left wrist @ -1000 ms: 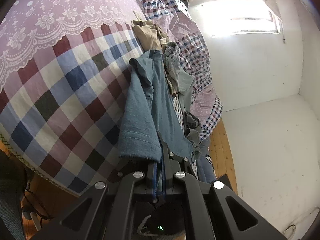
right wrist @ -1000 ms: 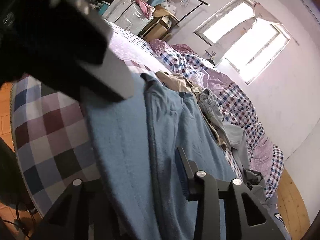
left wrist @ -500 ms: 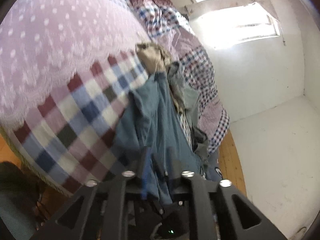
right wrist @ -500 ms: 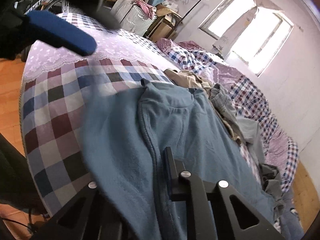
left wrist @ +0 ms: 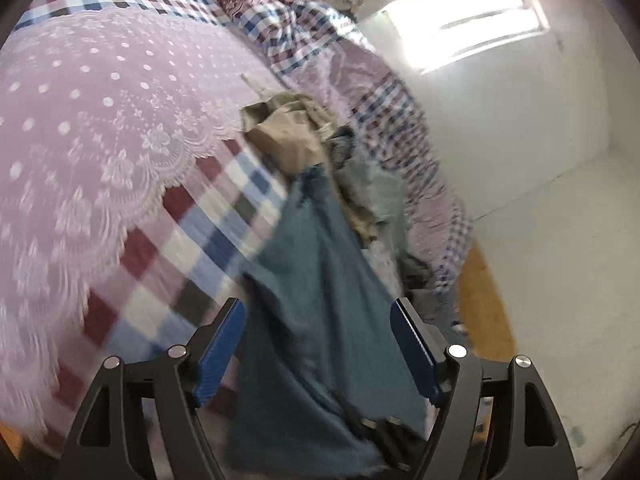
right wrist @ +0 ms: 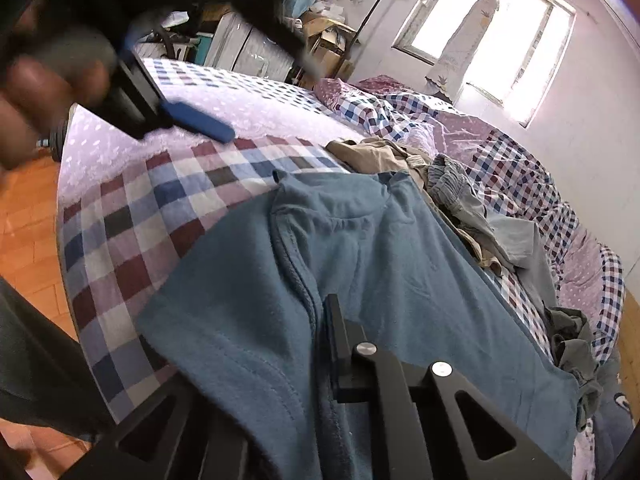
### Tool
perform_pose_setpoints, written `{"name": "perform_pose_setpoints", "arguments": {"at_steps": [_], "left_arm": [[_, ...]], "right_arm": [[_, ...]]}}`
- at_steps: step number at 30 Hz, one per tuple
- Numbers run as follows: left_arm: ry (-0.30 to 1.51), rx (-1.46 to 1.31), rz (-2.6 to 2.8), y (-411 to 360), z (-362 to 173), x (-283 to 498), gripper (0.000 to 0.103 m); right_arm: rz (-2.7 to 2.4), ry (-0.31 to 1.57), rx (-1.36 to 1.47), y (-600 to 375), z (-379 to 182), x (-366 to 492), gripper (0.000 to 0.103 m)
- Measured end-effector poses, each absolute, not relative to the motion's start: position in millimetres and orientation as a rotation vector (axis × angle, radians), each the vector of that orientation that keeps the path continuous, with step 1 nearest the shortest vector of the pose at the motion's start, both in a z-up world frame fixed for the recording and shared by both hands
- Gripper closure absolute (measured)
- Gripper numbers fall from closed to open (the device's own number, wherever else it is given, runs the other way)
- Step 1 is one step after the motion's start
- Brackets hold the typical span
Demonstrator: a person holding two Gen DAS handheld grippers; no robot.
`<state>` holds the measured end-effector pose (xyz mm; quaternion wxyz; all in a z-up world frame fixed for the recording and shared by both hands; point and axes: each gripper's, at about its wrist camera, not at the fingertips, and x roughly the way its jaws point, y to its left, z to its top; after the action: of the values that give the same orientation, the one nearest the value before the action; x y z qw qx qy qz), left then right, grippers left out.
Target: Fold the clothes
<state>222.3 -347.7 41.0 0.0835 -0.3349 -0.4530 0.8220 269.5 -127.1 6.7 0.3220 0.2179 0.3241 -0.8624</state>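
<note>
A blue-grey sweatshirt [right wrist: 400, 264] lies spread on the checked bedspread [right wrist: 132, 216], collar toward the far side. My right gripper [right wrist: 320, 320] is shut on its near hem. Cloth drapes over the left finger, and only the black right finger [right wrist: 340, 344] shows. My left gripper [left wrist: 318, 308] hangs open above the same sweatshirt [left wrist: 316, 280], its blue pads [left wrist: 218, 352] wide apart and holding nothing. In the right wrist view a hand [right wrist: 36, 96] carries that left gripper at the upper left, one blue pad [right wrist: 196, 118] showing above the bed.
Beige trousers [right wrist: 376, 152] and grey garments [right wrist: 460, 192] are heaped just beyond the sweatshirt. A crumpled checked quilt [right wrist: 520, 184] fills the bed's far side. Boxes and a clothes rail [right wrist: 328, 40] stand behind. Wooden floor [right wrist: 28, 216] runs along the left.
My left gripper opened, let go of the sweatshirt's sleeve and drew up and away. The sleeve now lies flat on the bed. The right gripper kept its hold.
</note>
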Motion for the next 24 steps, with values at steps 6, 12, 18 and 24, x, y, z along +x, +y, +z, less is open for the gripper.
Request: {"name": "perform_pose_setpoints", "arguments": {"at_steps": [6, 12, 18, 24], "left_arm": [[-1.242, -1.146, 2.353, -348, 24, 175, 0.024], [-1.156, -1.231, 2.292, -334, 18, 136, 0.024], [-1.151, -1.228, 2.232, -339, 19, 94, 0.024], [-1.095, -1.283, 2.149, -339, 15, 53, 0.024]], "right_arm": [[-2.276, 0.790, 0.578, -118, 24, 265, 0.096], [-2.279, 0.740, 0.593, -110, 40, 265, 0.097], [-2.284, 0.695, 0.611, -103, 53, 266, 0.098], [-2.294, 0.660, 0.637, -96, 61, 266, 0.098]]}}
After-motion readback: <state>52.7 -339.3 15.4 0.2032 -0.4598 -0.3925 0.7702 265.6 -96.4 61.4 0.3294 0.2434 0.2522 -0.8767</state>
